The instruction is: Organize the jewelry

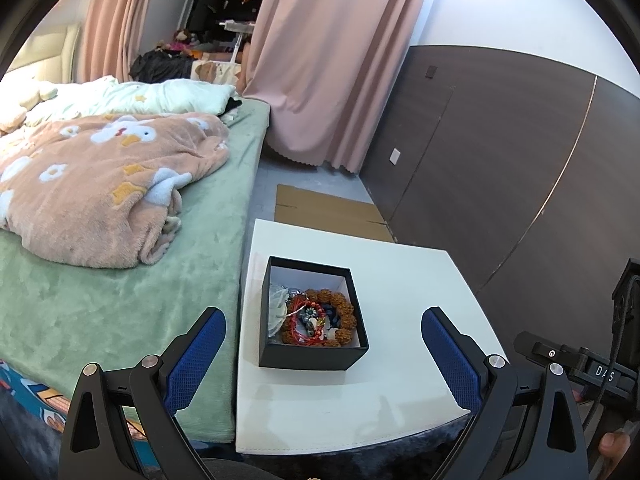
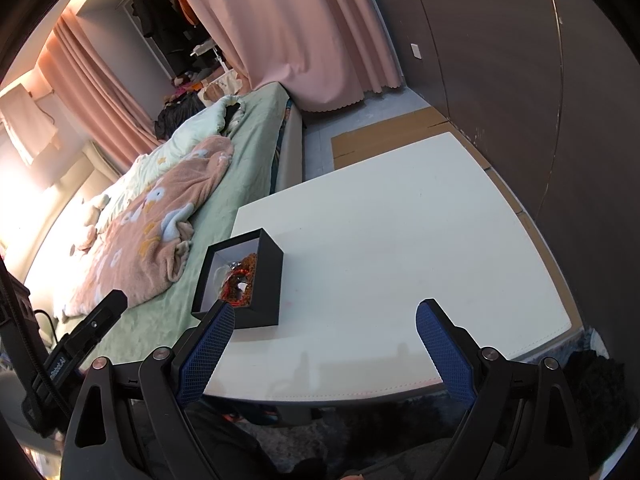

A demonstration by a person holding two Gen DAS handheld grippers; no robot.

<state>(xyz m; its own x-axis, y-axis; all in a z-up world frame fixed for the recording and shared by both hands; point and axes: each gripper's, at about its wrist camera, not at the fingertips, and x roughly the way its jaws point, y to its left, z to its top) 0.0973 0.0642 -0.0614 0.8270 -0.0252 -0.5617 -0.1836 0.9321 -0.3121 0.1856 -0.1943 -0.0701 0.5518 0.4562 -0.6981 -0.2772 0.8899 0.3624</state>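
A black square box [image 1: 312, 356] with a white lining stands on the white table [image 1: 400, 280], near its left edge. Inside lies a heap of jewelry [image 1: 320, 318]: a brown bead bracelet, red strands, a dark blue piece and a pale gauze pouch. My left gripper [image 1: 323, 340] is open, with its blue pads either side of the box and above the table's near half. In the right wrist view the box [image 2: 264, 280] sits left of centre with the jewelry [image 2: 240, 282] partly hidden by its wall. My right gripper [image 2: 325, 336] is open over bare table, to the right of the box.
A bed with a green sheet [image 1: 120, 300] and a pink fleece blanket [image 1: 100, 184] borders the table's left side. Dark wood wall panels [image 1: 520, 160] run along the right. Flat cardboard [image 1: 328, 212] lies on the floor beyond the table. Pink curtains [image 1: 332, 60] hang behind.
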